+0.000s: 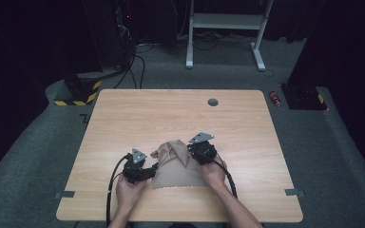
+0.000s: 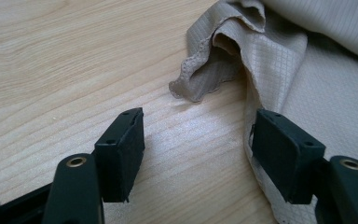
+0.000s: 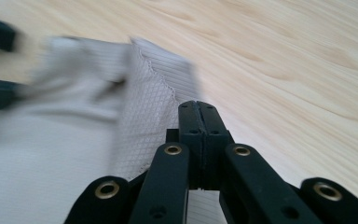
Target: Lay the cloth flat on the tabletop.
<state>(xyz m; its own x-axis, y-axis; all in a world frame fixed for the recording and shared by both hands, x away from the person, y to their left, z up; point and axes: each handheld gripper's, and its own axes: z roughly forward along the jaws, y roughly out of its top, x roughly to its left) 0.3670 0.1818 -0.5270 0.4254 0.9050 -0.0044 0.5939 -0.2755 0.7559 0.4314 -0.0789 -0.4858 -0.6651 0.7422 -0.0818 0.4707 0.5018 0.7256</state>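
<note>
Beige cloth point(image 1: 178, 166) between left claw point(image 1: 156, 166), right claw point(image 1: 193, 151)

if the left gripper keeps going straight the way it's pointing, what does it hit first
Most likely the beige cloth. The left gripper stands open over bare table, and the cloth's curled, stitched edge lies just ahead, slightly toward one jaw. Depth is hard to judge, so it could scrape the tabletop first.

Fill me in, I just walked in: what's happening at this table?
A person is working a beige cloth on a wooden table with a claw in each hand. The right claw is shut, apparently on a fold of the cloth, though the pinch itself is hidden. The left claw is open at the cloth's edge, one pad over the hem, gripping nothing.
</note>
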